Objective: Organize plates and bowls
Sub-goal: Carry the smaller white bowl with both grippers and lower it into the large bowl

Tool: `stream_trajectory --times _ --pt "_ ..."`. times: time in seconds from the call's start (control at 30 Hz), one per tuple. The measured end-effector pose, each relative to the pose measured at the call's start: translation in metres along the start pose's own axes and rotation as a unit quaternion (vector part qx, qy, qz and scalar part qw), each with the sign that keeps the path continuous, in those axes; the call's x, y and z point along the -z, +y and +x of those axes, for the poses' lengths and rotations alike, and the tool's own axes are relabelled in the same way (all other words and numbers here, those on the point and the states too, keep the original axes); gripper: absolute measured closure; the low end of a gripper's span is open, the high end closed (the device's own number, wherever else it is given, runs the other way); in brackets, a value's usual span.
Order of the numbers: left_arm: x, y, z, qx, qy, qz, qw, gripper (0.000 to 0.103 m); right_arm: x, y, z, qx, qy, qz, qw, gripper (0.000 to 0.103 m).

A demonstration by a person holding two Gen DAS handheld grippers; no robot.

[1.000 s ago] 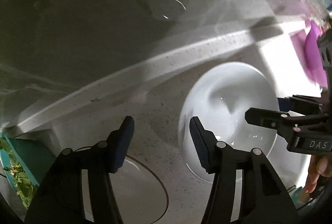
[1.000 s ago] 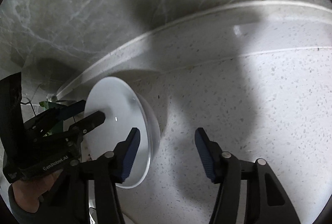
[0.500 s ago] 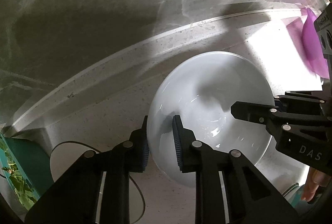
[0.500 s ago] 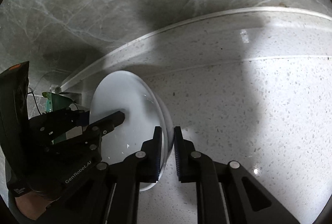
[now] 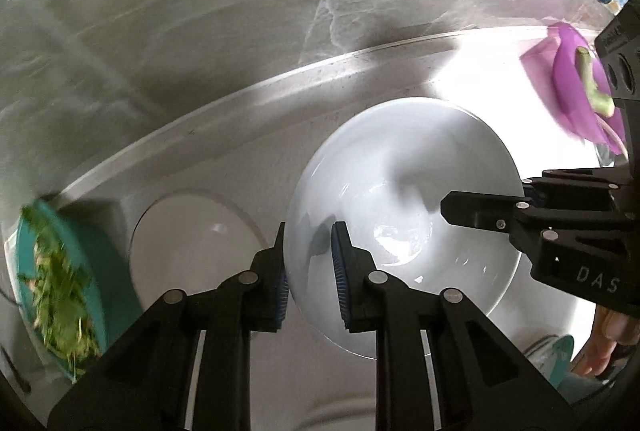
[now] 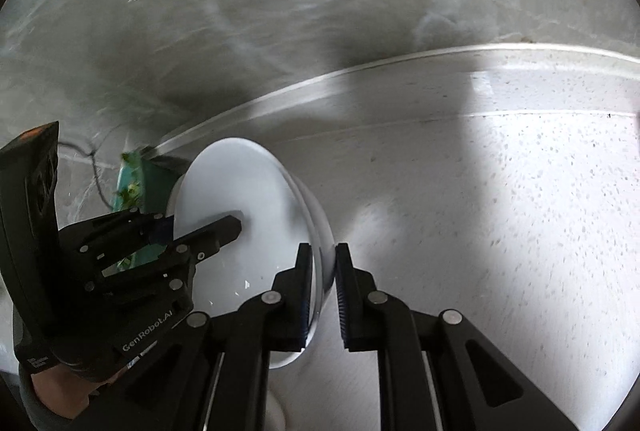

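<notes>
A white bowl (image 5: 400, 199) is held between both grippers, a little above the speckled counter (image 6: 500, 231). My left gripper (image 5: 309, 231) is shut on its near left rim, one pad inside and one outside. My right gripper (image 5: 488, 199) comes in from the right and clamps the opposite rim. In the right wrist view the bowl (image 6: 248, 199) is seen edge-on, with the right gripper (image 6: 322, 255) shut on its rim and the left gripper (image 6: 202, 225) reaching in from the left. A white plate (image 5: 192, 255) lies on the counter down left of the bowl.
A teal dish of green leaves (image 5: 56, 291) stands at the far left, also the teal dish (image 6: 140, 183) behind the bowl. A purple object (image 5: 576, 95) sits at the back right. A grey marble wall (image 5: 200, 11) backs the counter. A person's fingers (image 5: 612, 327) hold the right gripper.
Both grippers went from open to shut on opposite rims of the white bowl. The bowl then rose with them, and the plate and teal dish came further into view.
</notes>
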State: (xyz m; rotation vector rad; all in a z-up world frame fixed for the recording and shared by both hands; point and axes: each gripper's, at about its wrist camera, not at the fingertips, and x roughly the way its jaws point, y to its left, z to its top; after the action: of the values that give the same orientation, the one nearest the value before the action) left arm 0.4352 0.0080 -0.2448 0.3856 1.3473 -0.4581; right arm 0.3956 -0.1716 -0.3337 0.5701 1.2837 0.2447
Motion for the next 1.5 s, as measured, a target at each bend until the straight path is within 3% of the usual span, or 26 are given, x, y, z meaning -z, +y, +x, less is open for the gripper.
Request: stream_trajectory --times 0.17,0.4,0.67,0.83,1.2,1.5 --pt "0.037 0.012 -0.036 -0.007 -0.018 -0.019 0.9996 0.086 0.022 0.028 -0.013 -0.012 0.005 -0.028 1.000 0.090" --pt "0.123 0.021 -0.078 -0.019 -0.032 -0.058 0.9976 0.086 0.070 0.076 -0.015 -0.031 0.030 -0.079 0.996 0.090" --pt "0.254 0.022 -0.080 -0.013 -0.023 -0.120 0.9924 0.086 0.130 0.115 0.011 -0.039 0.077 -0.123 0.989 0.089" --pt "0.294 0.023 -0.070 -0.013 -0.020 -0.141 0.9897 0.086 0.154 0.134 0.034 -0.035 0.101 -0.138 0.985 0.089" --pt "0.307 0.019 -0.029 -0.004 -0.020 -0.153 0.9880 0.086 0.173 0.128 0.045 -0.013 0.111 -0.146 0.983 0.090" --pt "0.292 0.017 0.004 -0.004 -0.008 -0.134 0.9909 0.086 0.180 0.107 0.051 0.002 0.118 -0.129 0.985 0.090"
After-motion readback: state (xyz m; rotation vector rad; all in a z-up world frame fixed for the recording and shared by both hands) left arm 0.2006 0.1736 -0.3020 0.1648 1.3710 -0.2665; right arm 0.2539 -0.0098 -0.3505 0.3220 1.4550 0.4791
